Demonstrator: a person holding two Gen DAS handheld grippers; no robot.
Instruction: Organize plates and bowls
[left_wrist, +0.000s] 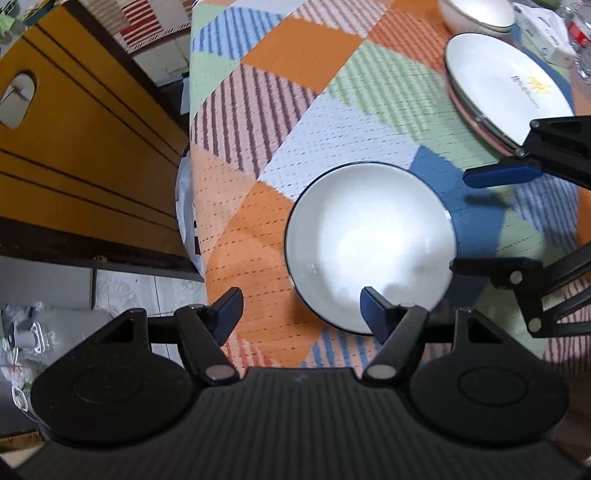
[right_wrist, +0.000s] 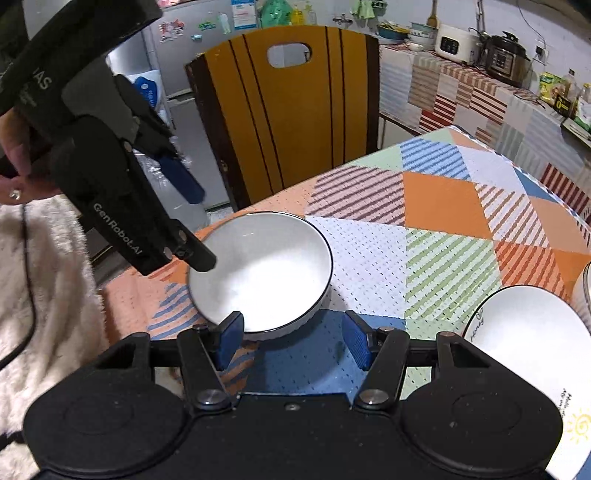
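Left gripper (left_wrist: 301, 314) open, right finger over near rim of white bowl (left_wrist: 369, 245), left finger outside it. Right gripper (right_wrist: 291, 341) open too, fingers straddling bowl's near rim, nothing clamped. Bowl sits on patchwork tablecloth (left_wrist: 295, 51) near table edge. Farther right: stacked plates (left_wrist: 508, 88), then another bowl (left_wrist: 478, 14). Yellow chair (right_wrist: 295, 110) beyond table.

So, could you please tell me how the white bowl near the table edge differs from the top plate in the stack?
The bowl is deep with a plain white inside; the top plate is shallow and carries a yellow sun print with lettering. The bowl sits alone on the tablecloth, while the plate rests on other plates. Both are white with a thin dark rim, and neither tool holds them.
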